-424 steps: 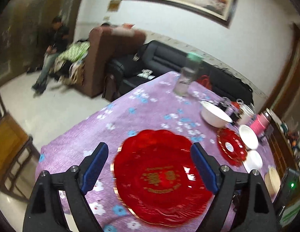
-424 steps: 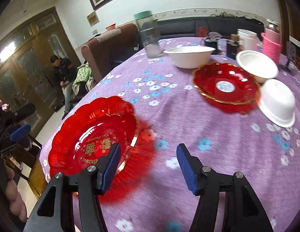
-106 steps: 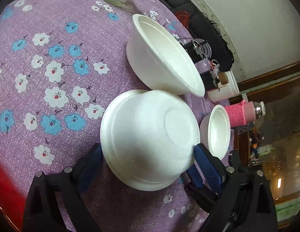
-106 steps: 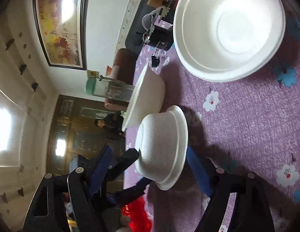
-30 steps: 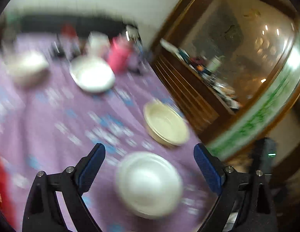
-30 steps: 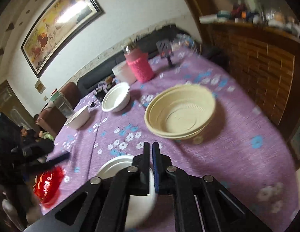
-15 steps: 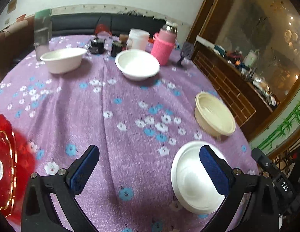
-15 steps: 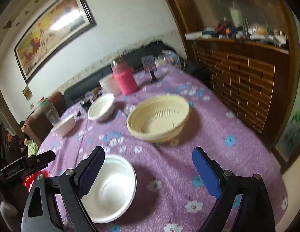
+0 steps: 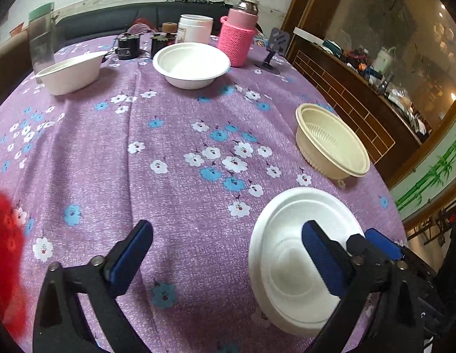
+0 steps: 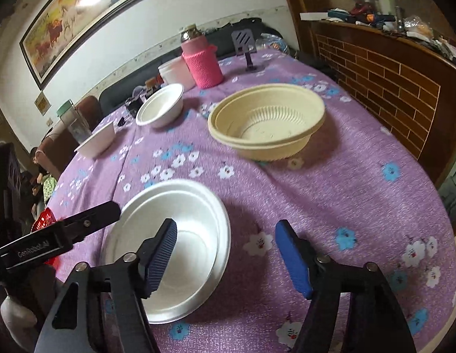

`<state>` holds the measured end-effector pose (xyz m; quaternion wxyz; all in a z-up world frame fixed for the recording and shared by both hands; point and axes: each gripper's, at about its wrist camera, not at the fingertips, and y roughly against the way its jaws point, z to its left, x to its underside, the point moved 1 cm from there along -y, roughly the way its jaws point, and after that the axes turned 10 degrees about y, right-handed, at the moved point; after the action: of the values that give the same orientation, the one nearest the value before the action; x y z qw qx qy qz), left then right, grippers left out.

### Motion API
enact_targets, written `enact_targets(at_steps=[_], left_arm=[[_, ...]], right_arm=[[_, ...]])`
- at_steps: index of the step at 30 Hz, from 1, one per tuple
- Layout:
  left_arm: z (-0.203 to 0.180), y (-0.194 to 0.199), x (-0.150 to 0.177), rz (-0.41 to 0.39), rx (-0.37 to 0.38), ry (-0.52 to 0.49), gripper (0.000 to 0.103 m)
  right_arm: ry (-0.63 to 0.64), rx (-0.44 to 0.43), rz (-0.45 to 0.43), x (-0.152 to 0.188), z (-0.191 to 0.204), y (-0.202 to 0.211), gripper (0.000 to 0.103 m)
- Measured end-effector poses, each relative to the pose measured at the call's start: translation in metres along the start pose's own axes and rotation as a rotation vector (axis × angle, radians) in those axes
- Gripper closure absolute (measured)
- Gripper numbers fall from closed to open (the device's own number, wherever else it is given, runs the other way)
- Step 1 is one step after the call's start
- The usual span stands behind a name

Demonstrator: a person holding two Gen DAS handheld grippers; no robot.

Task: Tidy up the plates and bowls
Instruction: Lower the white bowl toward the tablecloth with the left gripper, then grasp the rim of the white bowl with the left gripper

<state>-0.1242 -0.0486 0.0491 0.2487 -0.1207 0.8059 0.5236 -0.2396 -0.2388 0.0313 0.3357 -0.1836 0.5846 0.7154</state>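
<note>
Since the white bowl point(image 10: 169, 247) sits upright near the table's front edge with the right gripper point(image 10: 225, 253) straddling its near right rim, the step in hand looks like taking that rim between the pads. To do it well, I would lower the inner finger point(image 10: 161, 254) a little further inside the wall and keep the outer one just outside the rim, so the closing jaws meet the thin wall squarely and do not skid over the lip. The jaws are closing now, yet the pads do not press on the bowl; nothing is held. A gentle squeeze should be enough, since the wall looks light and might buckle or tip the bowl if it is pinched hard at one side.

The bowl is plain matte white with a wide stepped rim, a rounded wall and a flat round bottom; it seems to be of foam or pressed pulp. It is empty.

Next to it, the left gripper point(image 9: 228, 253) hangs over the tablecloth point(image 9: 175, 194) with its jaws wide but closing, and with only cloth between them. Its right finger point(image 9: 322, 259) is seen across the bowl's bottom in the left wrist view; whether it touches I cannot tell.

Further off stands a cream colander bowl point(image 10: 266, 123), well apart from the white one. Beyond it are two more white bowls point(image 9: 191, 66), a pink flask point(image 10: 203, 64) and a white tub point(image 9: 195, 28). A red plate point(image 9: 6, 235) shows at the left edge.
</note>
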Motion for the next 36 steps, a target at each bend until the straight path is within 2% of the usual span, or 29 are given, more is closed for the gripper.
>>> enact_targets(at_steps=[1,4,7,11,13,14,18,19,25,30,36], left_arm=[[-0.002,-0.003,0.000,0.010,0.005,-0.009,0.018],[-0.004,-0.014,0.001,0.053,0.014,-0.016,0.030],[-0.005,-0.024,0.002,0.084,0.026,-0.014,0.040],[-0.010,-0.031,0.004,0.112,0.047,-0.026,0.047],[-0.012,-0.034,0.006,0.130,0.061,-0.031,0.061],[-0.012,-0.035,0.007,0.140,0.067,-0.031,0.063],[-0.011,-0.036,0.008,0.152,0.086,-0.024,0.084],[-0.010,-0.037,0.008,0.157,0.091,-0.020,0.085],[-0.005,-0.023,0.007,0.129,0.098,-0.004,0.085],[0.007,0.008,0.002,0.067,0.102,0.015,0.085],[0.039,0.052,-0.007,-0.027,0.078,0.067,0.085]], right_arm=[[0.002,-0.002,0.007,0.001,0.001,-0.002,0.034],[0.007,-0.003,0.019,0.003,0.002,-0.005,0.037],[0.007,-0.008,0.033,0.005,0.002,-0.009,0.041],[0.006,-0.016,0.052,0.005,0.003,-0.014,0.048],[0.011,-0.021,0.058,0.005,0.005,-0.016,0.053],[0.013,-0.024,0.060,0.005,0.006,-0.017,0.055],[0.022,-0.050,0.074,0.007,0.010,-0.019,0.080],[0.027,-0.054,0.075,0.007,0.011,-0.020,0.085],[0.071,-0.050,0.055,0.004,0.024,-0.013,0.085],[0.108,-0.071,0.038,-0.004,0.043,-0.006,0.085],[0.203,-0.135,0.017,-0.019,0.089,0.000,0.085]])
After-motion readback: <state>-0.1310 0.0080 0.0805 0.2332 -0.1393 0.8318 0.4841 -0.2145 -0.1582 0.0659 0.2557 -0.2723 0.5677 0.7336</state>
